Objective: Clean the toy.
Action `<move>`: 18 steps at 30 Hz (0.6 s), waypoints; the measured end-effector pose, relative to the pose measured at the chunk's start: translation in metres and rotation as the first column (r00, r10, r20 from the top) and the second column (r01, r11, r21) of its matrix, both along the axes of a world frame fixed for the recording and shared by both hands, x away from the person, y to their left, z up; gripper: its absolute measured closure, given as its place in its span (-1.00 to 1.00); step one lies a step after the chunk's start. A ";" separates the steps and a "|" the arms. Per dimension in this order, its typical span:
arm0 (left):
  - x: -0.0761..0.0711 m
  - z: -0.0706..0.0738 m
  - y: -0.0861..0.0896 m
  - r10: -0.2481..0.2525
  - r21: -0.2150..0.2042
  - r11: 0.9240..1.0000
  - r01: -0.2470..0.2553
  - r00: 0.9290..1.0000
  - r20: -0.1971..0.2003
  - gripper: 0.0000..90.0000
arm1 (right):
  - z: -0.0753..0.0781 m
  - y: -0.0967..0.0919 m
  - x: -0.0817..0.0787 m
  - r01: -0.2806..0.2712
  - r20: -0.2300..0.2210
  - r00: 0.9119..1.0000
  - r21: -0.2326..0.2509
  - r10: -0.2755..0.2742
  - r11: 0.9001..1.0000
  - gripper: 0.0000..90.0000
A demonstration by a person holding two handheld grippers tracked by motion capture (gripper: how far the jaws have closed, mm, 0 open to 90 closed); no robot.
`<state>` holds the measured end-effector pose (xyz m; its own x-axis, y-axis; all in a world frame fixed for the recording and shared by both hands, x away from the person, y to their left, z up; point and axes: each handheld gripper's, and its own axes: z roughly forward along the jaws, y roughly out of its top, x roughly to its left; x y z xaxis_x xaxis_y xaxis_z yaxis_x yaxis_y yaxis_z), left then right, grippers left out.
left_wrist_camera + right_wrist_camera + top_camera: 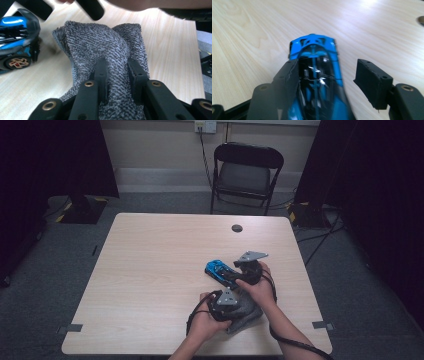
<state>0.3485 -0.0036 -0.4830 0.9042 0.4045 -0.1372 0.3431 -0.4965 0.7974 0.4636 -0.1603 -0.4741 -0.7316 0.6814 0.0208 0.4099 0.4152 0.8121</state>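
Note:
A blue and black toy car (219, 269) stands on the wooden table (150, 270) right of centre. In the right gripper view the car (314, 50) lies lengthwise between the jaws of my right gripper (330, 67). The left pad is against its side and the right pad stands clear of it, so the gripper is open. A grey knitted cloth (246, 312) lies bunched near the front edge. My left gripper (117, 67) is shut on a fold of this cloth (100, 42). The car (15, 42) sits just beyond the cloth at the left of that view.
A black folding chair (247, 167) stands behind the table. A dark round cap (237, 228) sits in the tabletop near the far edge. Grey tape marks (74, 327) flag the front corners. Cables run on the floor at the right.

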 end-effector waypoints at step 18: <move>0.032 0.005 -0.039 0.050 0.000 0.999 -0.050 0.997 0.052 0.62 | 0.019 -0.093 -0.016 0.169 0.035 0.985 0.028 -0.170 0.985 -0.18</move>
